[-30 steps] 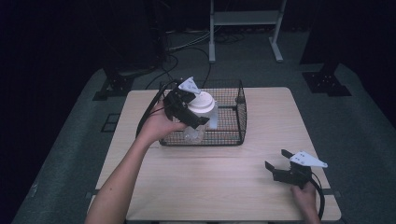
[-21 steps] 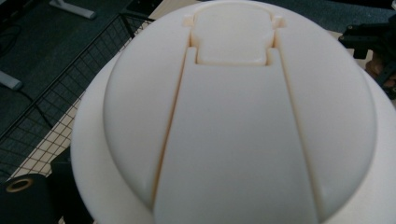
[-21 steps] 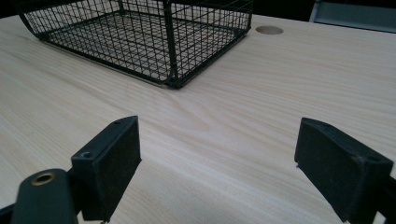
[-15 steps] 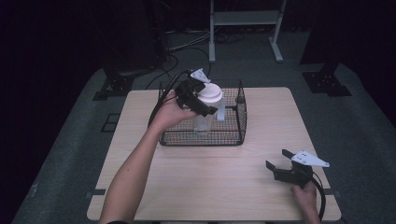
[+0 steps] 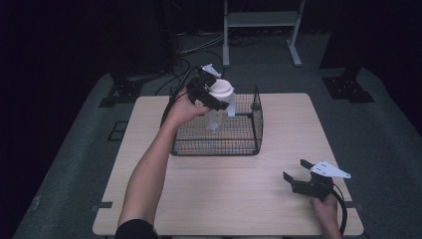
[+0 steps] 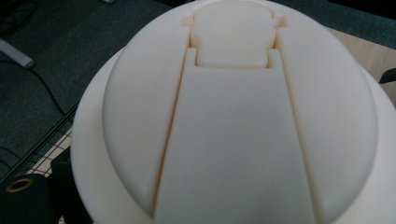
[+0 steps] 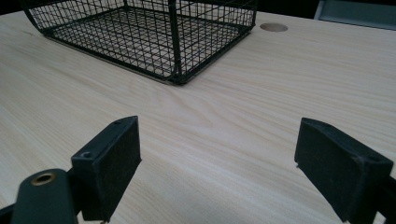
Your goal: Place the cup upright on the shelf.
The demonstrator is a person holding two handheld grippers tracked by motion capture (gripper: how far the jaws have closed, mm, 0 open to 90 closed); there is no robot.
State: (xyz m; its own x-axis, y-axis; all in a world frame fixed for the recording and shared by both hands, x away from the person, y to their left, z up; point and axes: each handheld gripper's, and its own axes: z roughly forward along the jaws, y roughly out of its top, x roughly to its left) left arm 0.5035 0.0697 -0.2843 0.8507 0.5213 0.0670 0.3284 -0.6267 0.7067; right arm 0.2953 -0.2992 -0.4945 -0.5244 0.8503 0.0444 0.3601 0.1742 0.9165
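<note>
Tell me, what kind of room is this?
Probably a lab or studio set up for recording. A lone wooden table stands on grey carpet with darkness around it, cables trail across the floor behind, and a metal stand sits at the back. A person works there with hand-held grippers.

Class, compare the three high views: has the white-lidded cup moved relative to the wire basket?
Yes. The cup, held by the left gripper, has shifted rightward and toward the far wall of the basket.
</note>
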